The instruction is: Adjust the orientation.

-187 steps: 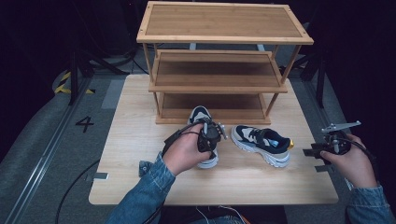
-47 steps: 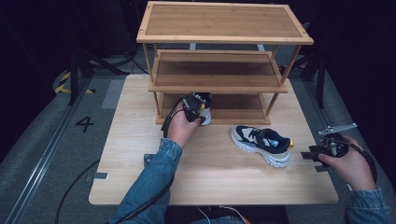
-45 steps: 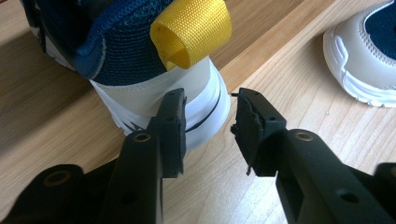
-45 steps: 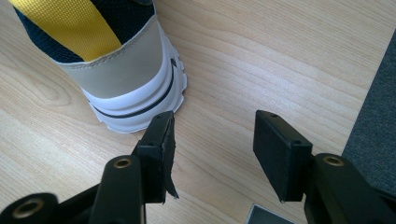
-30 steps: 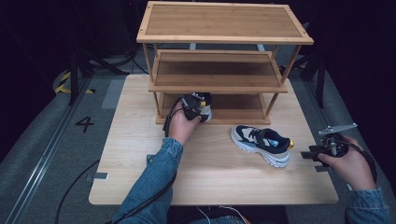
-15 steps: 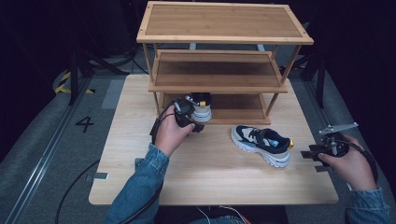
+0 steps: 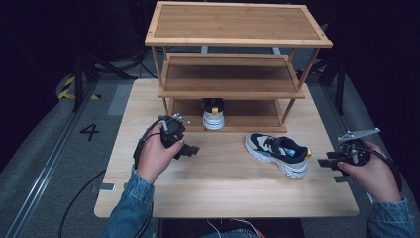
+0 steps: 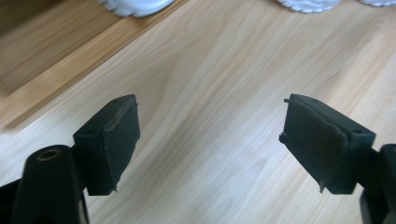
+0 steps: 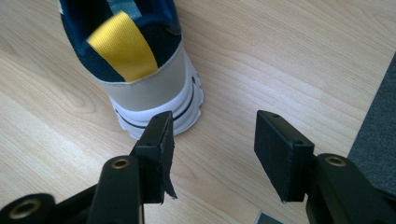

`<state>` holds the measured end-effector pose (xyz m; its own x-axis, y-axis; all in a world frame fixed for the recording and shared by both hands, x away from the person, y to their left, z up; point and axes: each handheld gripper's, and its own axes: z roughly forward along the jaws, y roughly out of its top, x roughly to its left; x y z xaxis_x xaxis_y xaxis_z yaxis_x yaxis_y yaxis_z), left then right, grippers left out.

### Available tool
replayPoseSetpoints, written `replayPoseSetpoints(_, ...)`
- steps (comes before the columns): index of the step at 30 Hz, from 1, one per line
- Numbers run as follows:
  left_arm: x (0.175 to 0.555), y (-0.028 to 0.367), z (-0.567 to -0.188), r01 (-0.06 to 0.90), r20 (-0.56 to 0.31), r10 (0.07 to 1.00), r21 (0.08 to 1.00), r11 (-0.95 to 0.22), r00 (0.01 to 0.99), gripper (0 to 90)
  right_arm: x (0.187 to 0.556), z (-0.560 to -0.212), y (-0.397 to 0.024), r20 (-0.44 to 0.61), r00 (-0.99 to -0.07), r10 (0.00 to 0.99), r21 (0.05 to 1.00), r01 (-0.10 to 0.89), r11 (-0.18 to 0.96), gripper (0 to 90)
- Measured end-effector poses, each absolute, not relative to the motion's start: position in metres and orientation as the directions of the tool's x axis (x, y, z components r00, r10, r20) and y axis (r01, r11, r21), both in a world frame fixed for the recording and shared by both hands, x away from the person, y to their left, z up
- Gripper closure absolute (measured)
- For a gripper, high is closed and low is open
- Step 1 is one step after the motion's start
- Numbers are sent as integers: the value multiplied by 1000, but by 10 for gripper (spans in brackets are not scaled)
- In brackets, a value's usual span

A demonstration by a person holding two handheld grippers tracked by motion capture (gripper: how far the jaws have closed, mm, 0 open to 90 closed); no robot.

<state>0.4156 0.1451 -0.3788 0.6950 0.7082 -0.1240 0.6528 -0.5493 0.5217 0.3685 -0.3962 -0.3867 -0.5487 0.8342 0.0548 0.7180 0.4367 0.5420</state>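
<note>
One navy, grey and white sneaker (image 7: 213, 114) stands on the bottom shelf of the wooden rack (image 7: 233, 89), heel toward me. Its mate (image 7: 277, 153) lies on the table at the right, toe pointing left. My left gripper (image 7: 192, 148) is over the table left of the rack's front, open and holding nothing (image 8: 210, 140). The shelved sneaker's white sole (image 8: 133, 5) peeks in at the top of the left gripper view. My right gripper (image 7: 331, 170) hovers open just behind the heel of the table sneaker (image 9: 144, 74), its jaws (image 9: 212, 149) apart from it.
The three-tier rack stands at the back of the light wooden table (image 7: 223, 193); its top and middle shelves are bare. Grey floor (image 9: 378, 140) lies past the table's right edge, close to my right gripper. A cable trails from the left gripper over the table's front left.
My left gripper let go of the sneaker on the bottom shelf and drew back toward me and to the left, now open. The right gripper and the other sneaker stayed put.
</note>
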Motion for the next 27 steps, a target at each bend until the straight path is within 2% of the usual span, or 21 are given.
replayPoseSetpoints(1, 414, 156, -383, 662, -88, 723, 489, -568, 686, 192, 368, -384, -393, 50, -556, 829, 541, 713, 446, 487)
replayPoseSetpoints(6, 412, 175, -392, 706, -66, 763, 437, -557, 643, 192, 367, -379, -387, 49, -577, 815, 545, 699, 462, 485)
replayPoseSetpoints(19, 407, 186, -391, 710, -55, 767, 425, -561, 639, 215, 361, -367, -365, 37, -652, 757, 559, 642, 526, 476)
replayPoseSetpoints(20, 407, 186, -392, 706, -52, 760, 415, -574, 648, 215, 362, -365, -362, 19, -661, 750, 579, 619, 531, 543)
replayPoseSetpoints(21, 407, 186, -392, 706, -52, 760, 415, -574, 648, 215, 362, -365, -362, 19, -661, 750, 579, 619, 531, 543)
replayPoseSetpoints(22, 406, 185, -393, 709, -63, 761, 419, -568, 646, 215, 362, -362, -361, 24, -654, 756, 595, 617, 515, 588)
replayPoseSetpoints(27, 402, 189, -394, 717, -70, 766, 414, -560, 639, 215, 365, -361, -358, 8, -668, 744, 581, 609, 540, 635)
